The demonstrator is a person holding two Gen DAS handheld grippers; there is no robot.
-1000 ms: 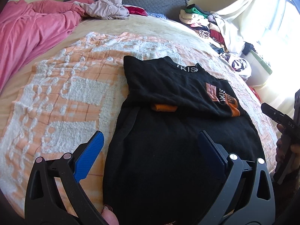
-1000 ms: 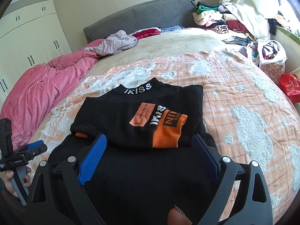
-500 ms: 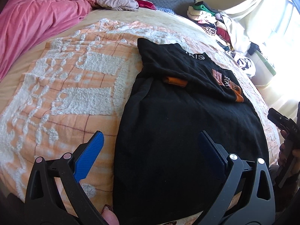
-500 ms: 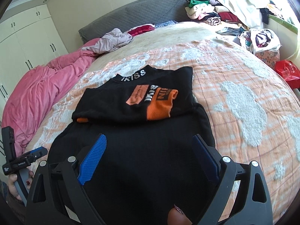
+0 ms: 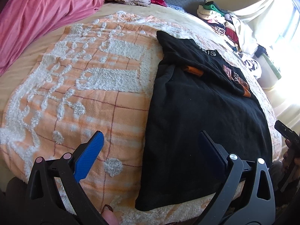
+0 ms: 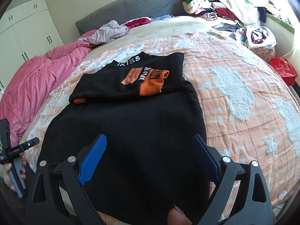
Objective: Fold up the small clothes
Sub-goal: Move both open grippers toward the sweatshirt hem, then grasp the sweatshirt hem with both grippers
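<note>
A black sweater (image 5: 202, 123) with orange cuffs lies flat on the orange and white blanket (image 5: 90, 86), its sleeves and top folded across the chest; the collar reads IKISS. It also shows in the right wrist view (image 6: 131, 120). My left gripper (image 5: 150, 144) is open and empty, above the sweater's near left edge. My right gripper (image 6: 148, 146) is open and empty, above the sweater's lower half. The left gripper's handle (image 6: 11, 150) shows at the left edge of the right wrist view, and the right gripper (image 5: 286, 133) at the right edge of the left wrist view.
A pink duvet (image 5: 43, 15) lies along the bed's left side. Loose clothes (image 6: 110, 31) sit near the grey headboard (image 6: 135, 5). A pile of laundry (image 6: 215, 9) and a bag (image 6: 258, 37) stand at the right, with a red bag (image 6: 285, 71) on the floor.
Both grippers have pulled back toward the near end of the bed and stayed open. The sweater has not moved.
</note>
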